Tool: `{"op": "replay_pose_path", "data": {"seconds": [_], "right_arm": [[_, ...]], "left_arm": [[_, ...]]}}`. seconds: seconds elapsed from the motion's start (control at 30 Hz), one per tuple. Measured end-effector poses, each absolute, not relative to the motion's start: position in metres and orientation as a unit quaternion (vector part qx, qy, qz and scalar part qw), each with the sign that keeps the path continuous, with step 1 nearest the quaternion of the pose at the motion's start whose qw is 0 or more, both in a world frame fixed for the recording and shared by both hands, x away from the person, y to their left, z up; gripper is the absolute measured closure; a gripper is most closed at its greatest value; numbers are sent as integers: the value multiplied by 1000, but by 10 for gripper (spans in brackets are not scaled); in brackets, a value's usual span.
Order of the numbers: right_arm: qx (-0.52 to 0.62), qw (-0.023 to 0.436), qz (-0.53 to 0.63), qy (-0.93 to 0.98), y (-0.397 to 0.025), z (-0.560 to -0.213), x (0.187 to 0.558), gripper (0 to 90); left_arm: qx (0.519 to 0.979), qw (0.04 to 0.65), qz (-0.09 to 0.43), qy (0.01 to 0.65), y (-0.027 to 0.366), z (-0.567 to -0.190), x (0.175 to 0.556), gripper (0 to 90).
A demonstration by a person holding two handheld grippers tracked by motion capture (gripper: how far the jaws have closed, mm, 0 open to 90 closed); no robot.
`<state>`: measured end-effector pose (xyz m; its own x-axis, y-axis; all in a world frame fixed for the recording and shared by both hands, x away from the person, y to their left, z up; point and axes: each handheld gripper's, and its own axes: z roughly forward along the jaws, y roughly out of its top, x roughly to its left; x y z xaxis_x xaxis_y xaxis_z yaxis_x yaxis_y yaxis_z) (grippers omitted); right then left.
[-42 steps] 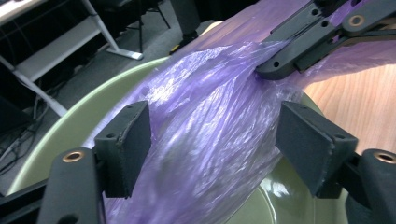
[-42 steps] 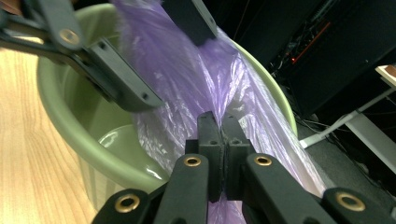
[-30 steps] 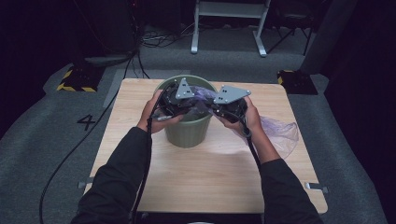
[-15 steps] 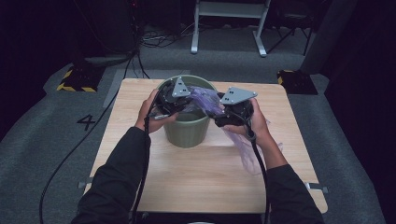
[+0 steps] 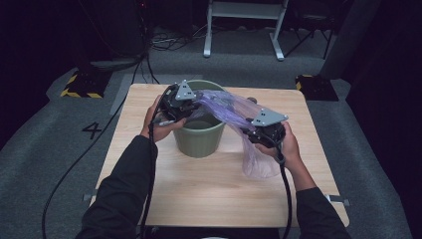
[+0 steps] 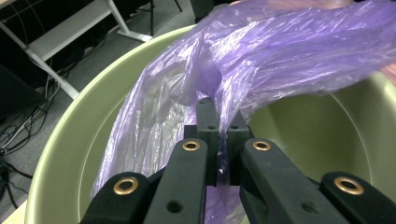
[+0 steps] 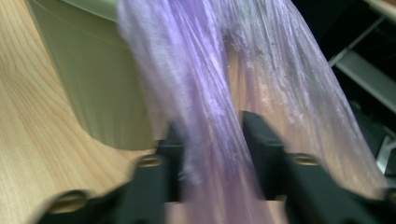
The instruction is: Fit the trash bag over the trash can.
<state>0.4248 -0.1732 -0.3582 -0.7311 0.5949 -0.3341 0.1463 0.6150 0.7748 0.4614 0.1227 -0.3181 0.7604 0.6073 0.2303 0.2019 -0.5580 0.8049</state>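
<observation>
Left claw (image 6: 218,126) clenched on purple bag (image 5: 226,107) over green bin (image 5: 199,142). Right claw (image 7: 212,135) straddles bag; grip unclear, blurred. Thin, limp, slippery film, likely tears; pinch bunched edge.

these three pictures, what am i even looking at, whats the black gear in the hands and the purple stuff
A person stands at a light wooden table and holds a hand tool in each hand: a black two-jaw gripper with a camera on it. The high view looks down from above. There the left gripper is at the rim of a round green plastic bin, and the right gripper is beside the bin, over the table.

The other two pictures come from the grippers' own cameras, looking along their black jaws. The purple stuff is a thin see-through purple plastic bag, stretched between the tools. The left gripper's jaws are shut on a fold of it above the bin's opening. The right gripper's blurred jaws stand either side of a bunched part, seemingly pinching it.
</observation>
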Motion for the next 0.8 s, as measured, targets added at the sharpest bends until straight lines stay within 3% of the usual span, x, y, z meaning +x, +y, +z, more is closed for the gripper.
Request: {"op": "replay_pose_path", "data": {"seconds": [0.07,0.1,0.13,0.2,0.4,0.6,0.8], "right_arm": [[213,310,383,844,-175,-356,424,806],[209,326,381,839,-176,-353,423,852],[207,333,378,838,-176,-352,423,864],[204,345,373,837,-177,-348,424,883],[203,370,366,829,-182,-334,424,895],[199,393,357,824,-177,-324,427,896],[185,413,350,820,-167,-310,427,896]], "left_arm": [[826,443,241,250,127,-315,460,835],[819,456,236,254,129,-314,459,721],[815,466,230,257,130,-313,459,645],[812,470,231,257,132,-311,456,611],[811,465,227,273,133,-309,452,234],[823,458,230,245,131,-306,445,168],[840,435,236,221,119,-304,439,176]]}}
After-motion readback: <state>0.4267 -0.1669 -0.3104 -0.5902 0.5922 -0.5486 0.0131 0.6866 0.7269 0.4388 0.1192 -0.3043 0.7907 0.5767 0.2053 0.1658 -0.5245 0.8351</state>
